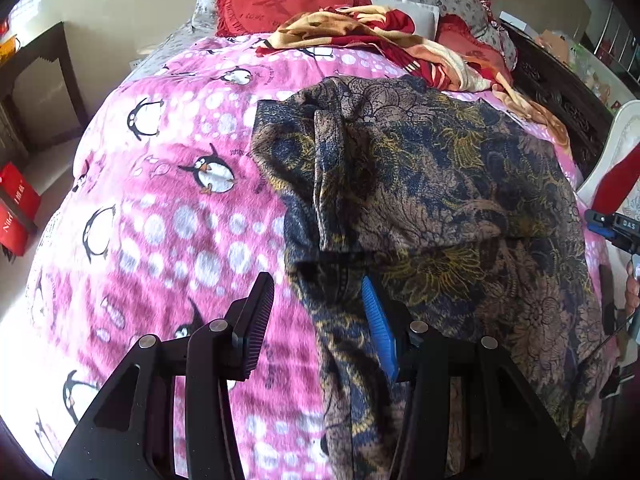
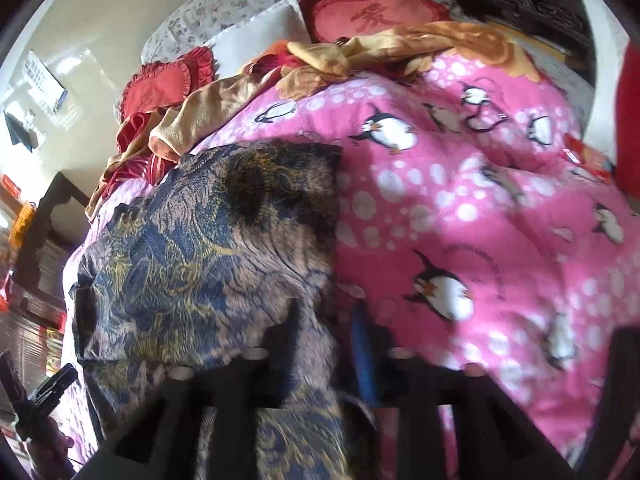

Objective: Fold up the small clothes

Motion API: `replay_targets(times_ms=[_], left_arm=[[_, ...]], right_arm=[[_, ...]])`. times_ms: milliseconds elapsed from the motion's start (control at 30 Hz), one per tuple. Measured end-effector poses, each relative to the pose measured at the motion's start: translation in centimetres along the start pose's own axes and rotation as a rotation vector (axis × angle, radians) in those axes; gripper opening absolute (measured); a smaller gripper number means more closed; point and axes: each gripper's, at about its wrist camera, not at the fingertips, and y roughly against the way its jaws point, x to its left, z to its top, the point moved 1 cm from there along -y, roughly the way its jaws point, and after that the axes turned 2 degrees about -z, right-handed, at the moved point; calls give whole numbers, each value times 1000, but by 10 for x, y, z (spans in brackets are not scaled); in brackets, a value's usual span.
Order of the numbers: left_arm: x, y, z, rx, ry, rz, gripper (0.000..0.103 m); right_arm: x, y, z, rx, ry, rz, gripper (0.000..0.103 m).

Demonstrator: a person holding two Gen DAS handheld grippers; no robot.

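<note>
A dark garment with a blue, gold and brown floral print [image 1: 440, 200] lies spread on a pink penguin blanket [image 1: 168, 208]. My left gripper [image 1: 318, 316] is open, its fingers straddling the garment's left edge near me, with cloth lying between them. In the right wrist view the same garment [image 2: 192, 260] lies left of centre. My right gripper [image 2: 328, 344] is open over its right edge, and cloth rises between its fingers. That view is blurred.
A crumpled red and tan blanket [image 1: 384, 40] and red heart-shaped cushions [image 1: 280, 0] lie at the head of the bed. A dark carved bed frame [image 1: 560, 96] runs along the right. A red box [image 1: 16, 208] and dark furniture [image 1: 36, 80] stand on the floor at the left.
</note>
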Motion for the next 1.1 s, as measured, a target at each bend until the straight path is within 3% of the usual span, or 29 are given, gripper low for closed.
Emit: replay_targets(times_ms=[100, 233, 367, 567, 800, 933, 1100], left_arm=[[0, 6, -11, 9, 6, -9, 46], [-4, 13, -30, 26, 9, -13, 46], [-9, 24, -48, 37, 1, -7, 46], [-16, 37, -71, 47, -39, 15, 46], [-23, 53, -93, 49, -38, -1, 46], [-22, 61, -108, 71, -1, -29, 46], [-18, 82, -131, 66, 11, -35, 46]], right_arm=[[-4, 22, -14, -11, 24, -2, 46], [-4, 20, -40, 60, 31, 49, 48], [-5, 12, -70, 137, 66, 12, 48], [-12, 47, -102, 138, 83, 26, 48], [-21, 127, -126, 67, 152, -5, 48], [-16, 165, -139, 17, 208, -20, 68], [7, 167, -173, 29, 237, 68, 69]])
